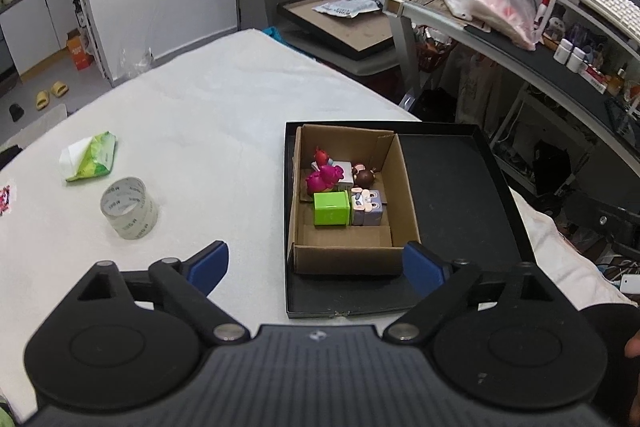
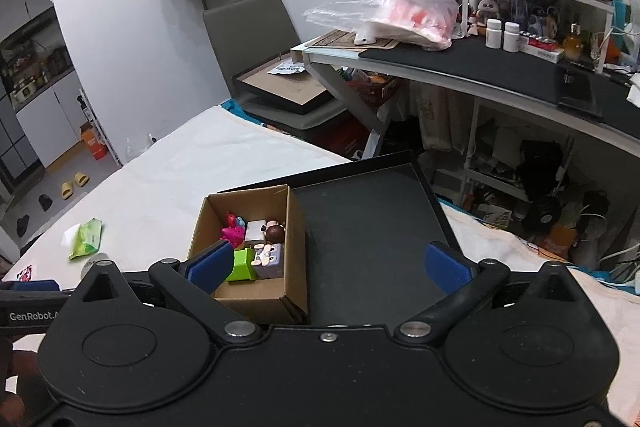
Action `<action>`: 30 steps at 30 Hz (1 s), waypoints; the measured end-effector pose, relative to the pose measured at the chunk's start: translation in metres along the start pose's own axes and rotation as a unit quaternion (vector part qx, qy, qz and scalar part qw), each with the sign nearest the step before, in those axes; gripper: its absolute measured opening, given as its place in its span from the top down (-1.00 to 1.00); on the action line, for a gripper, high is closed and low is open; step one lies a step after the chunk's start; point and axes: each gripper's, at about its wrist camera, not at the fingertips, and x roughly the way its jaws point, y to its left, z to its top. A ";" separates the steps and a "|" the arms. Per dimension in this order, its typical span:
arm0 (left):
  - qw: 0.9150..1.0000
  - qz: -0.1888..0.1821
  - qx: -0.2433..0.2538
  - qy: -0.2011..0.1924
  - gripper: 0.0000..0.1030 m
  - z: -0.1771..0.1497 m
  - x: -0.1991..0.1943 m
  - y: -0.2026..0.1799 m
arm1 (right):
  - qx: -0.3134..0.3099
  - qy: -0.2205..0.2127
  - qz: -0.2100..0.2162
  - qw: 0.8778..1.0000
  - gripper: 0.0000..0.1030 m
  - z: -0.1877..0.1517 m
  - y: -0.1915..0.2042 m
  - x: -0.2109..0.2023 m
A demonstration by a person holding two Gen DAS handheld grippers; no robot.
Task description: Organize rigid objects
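Now, left view: my left gripper [image 1: 316,263] hangs with jaws spread wide and empty, above the near end of the tray [image 1: 460,187].
Box: the carton [image 1: 404,195] sits in the tray's left half, against its left wall; the tray's right half is bare.
Toys: a green cube [image 1: 330,208], a grey block [image 1: 367,207], a pink figure [image 1: 322,177], a brown figure [image 1: 364,177] and a white block [image 1: 343,174] are packed together mid-carton.
Loose: a tape roll [image 1: 129,202] and a tissue pack [image 1: 90,157] lie well apart from the tray, toward the bed's [image 1: 200,99] left edge.
Right view: my right gripper [image 2: 330,265] also gapes, holding nothing, over the tray's near end.
Progress: I judge the toys done; only the tape, if it counts, is left outside.
Hidden: my left finger [image 2: 212,265] covers part of the green cube; the tape is nearly cut off here; the small red thing behind the pink figure is too small to tell.
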 end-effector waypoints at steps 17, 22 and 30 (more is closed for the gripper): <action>1.000 -0.002 -0.001 -0.012 -0.82 -0.016 -0.048 0.000 | -0.023 -0.012 0.008 1.000 -1.00 -0.011 0.010 -0.048; 1.000 -0.001 -0.001 -0.018 -0.82 -0.022 -0.059 0.000 | -0.029 -0.021 0.006 0.999 -1.00 -0.011 0.012 -0.056; 1.000 -0.001 0.010 -0.024 -0.82 -0.026 -0.070 0.001 | -0.025 -0.023 0.005 0.999 -1.00 -0.013 0.010 -0.057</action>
